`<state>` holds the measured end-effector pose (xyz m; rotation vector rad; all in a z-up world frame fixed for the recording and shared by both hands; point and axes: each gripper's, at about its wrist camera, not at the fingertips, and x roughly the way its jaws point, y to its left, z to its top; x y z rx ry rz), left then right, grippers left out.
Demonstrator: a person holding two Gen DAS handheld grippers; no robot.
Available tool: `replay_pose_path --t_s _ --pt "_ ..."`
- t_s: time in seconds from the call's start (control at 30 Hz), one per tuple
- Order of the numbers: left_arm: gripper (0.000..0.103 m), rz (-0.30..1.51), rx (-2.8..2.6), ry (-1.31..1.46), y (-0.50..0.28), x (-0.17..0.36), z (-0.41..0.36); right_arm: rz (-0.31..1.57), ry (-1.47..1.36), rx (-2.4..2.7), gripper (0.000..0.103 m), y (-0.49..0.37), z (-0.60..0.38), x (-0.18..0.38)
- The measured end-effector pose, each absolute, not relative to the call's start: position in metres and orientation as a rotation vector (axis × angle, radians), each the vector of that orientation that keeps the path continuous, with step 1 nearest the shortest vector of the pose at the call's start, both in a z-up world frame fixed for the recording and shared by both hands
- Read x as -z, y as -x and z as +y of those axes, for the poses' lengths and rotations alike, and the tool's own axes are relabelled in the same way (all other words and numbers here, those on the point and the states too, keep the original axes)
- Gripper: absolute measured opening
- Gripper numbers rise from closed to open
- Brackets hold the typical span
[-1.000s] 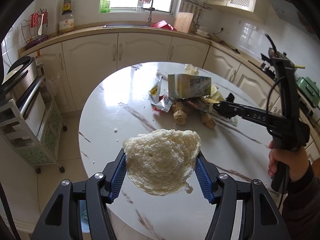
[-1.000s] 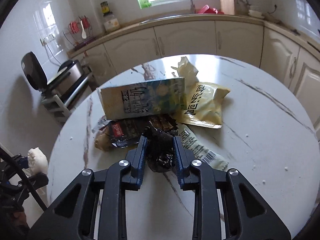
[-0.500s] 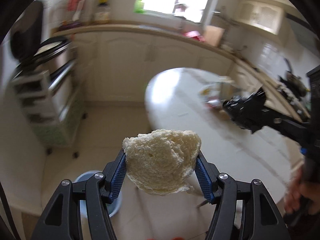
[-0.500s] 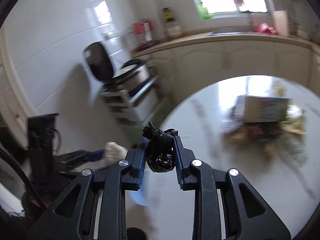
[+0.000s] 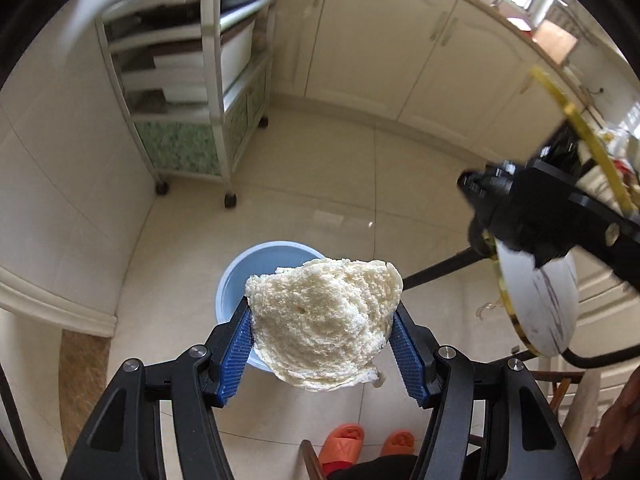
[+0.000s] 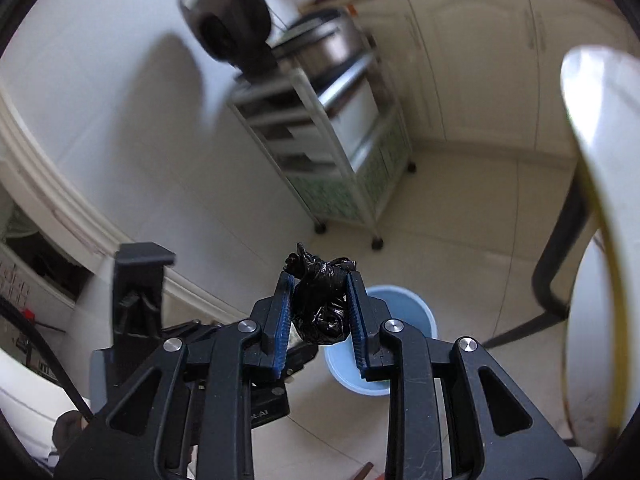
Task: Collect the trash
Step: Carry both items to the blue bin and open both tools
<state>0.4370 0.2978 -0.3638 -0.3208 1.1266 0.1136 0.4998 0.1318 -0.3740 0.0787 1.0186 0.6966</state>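
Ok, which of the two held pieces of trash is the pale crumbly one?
The bread chunk in the left claw, over the blue bin. The right claw pinches a small shiny black plastic wad.

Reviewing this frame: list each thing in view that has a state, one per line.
Left hand-held gripper: shut on the bread piece.
Bread piece: clamped, held above the floor, over the bucket.
Right hand-held gripper: shut on the black plastic wad.
Black plastic wad: crumpled, pinched between the pads.
Light blue bucket: upright on the floor, open; contents not visible.
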Motion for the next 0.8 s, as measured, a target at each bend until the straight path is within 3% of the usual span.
replay_pose_path --t_s 0.23,0.33,0.63,0.73,0.77,0.8 --pt "0.064 1.197 -0.147 0.334 -0.465 0.390 0.314 1.095 -0.071 -0.667 0.025 -0.520 0.142 0.415" --pt "0.072 1.178 -0.150 0.356 -0.470 0.389 0.320 1.110 -0.059 -0.662 0.025 -0.527 0.149 0.427" --pt "0.072 1.133 -0.259 0.307 -0.442 0.371 0.329 1.142 -0.105 -0.701 0.032 -0.536 0.167 0.442" --pt "0.072 1.099 -0.276 0.300 -0.429 0.354 0.323 1.120 -0.122 -0.711 0.061 -0.533 0.168 0.430" --pt "0.072 1.087 -0.277 0.302 -0.424 0.350 0.320 1.104 -0.125 -0.713 0.067 -0.530 0.166 0.424" --pt "0.072 1.076 -0.282 0.300 -0.421 0.343 0.318 1.094 -0.125 -0.712 0.068 -0.528 0.165 0.418"
